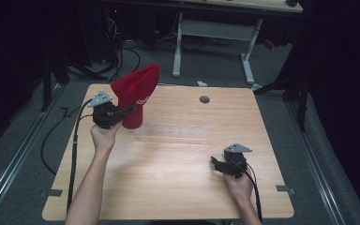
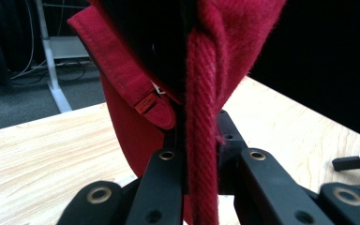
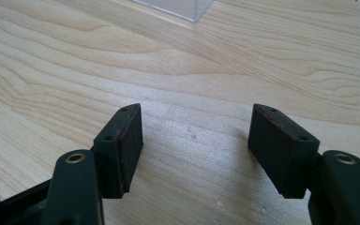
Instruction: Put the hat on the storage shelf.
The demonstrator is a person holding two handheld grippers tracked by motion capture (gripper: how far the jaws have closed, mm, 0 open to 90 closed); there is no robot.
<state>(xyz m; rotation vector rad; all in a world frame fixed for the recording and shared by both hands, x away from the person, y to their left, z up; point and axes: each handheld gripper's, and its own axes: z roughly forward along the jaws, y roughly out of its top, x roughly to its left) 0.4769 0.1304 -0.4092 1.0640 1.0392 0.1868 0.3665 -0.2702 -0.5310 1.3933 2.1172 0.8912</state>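
aloft, the left gripper (image 1: 130, 110) pinches the red cap (image 1: 137, 96).

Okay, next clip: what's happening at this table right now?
A person works at a wooden table with a gripper in each hand. The left gripper is shut on a red knit hat, pinching a thick fold of it and holding it up over the table's far left part. The right gripper sits low over the near right of the table, jaws open with nothing between them. A clear plastic piece lies flat farther along the table.
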